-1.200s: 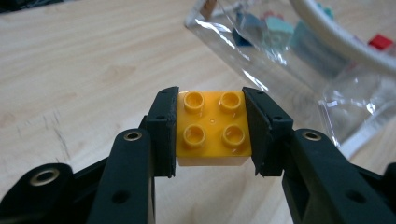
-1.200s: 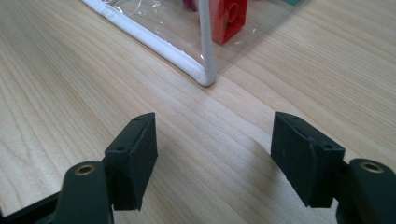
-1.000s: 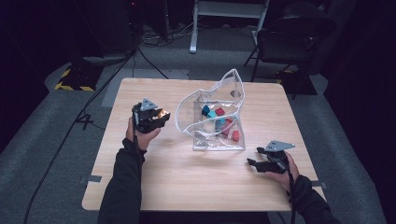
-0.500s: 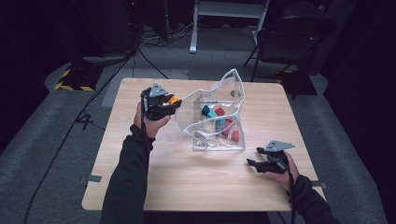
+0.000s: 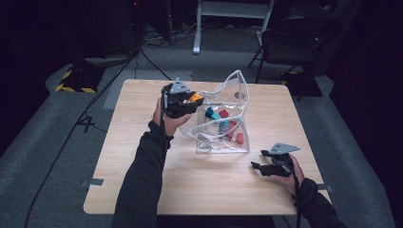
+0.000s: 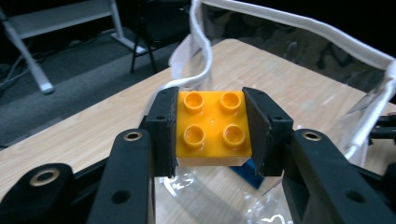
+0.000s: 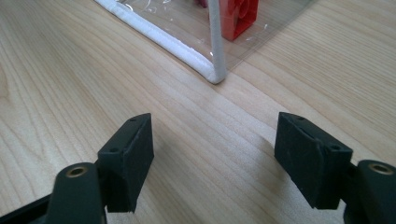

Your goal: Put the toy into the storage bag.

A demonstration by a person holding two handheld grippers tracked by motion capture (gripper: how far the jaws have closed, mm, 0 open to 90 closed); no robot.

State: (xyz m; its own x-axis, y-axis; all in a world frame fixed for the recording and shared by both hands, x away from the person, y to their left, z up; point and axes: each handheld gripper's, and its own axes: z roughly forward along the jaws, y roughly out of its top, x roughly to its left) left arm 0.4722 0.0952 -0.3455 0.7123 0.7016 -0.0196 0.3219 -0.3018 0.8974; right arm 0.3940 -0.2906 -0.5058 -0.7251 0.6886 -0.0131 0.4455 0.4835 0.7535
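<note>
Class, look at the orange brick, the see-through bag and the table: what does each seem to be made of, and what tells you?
Orange brick: glossy moulded plastic, judging by its shiny studs.
Bag: clear flexible plastic film with white edging; it creases and shows the bricks inside.
Table: pale wood or wood-look laminate, matt, with grain lines.

Leaving bare table (image 5: 142, 161) across the near and left parts, open for any passing hand-held gripper. Standing mid-table, the clear bag (image 5: 223, 128), blocking the way rightward, its white-edged mouth (image 6: 205, 70) gaping wide, offering entry from above.
</note>
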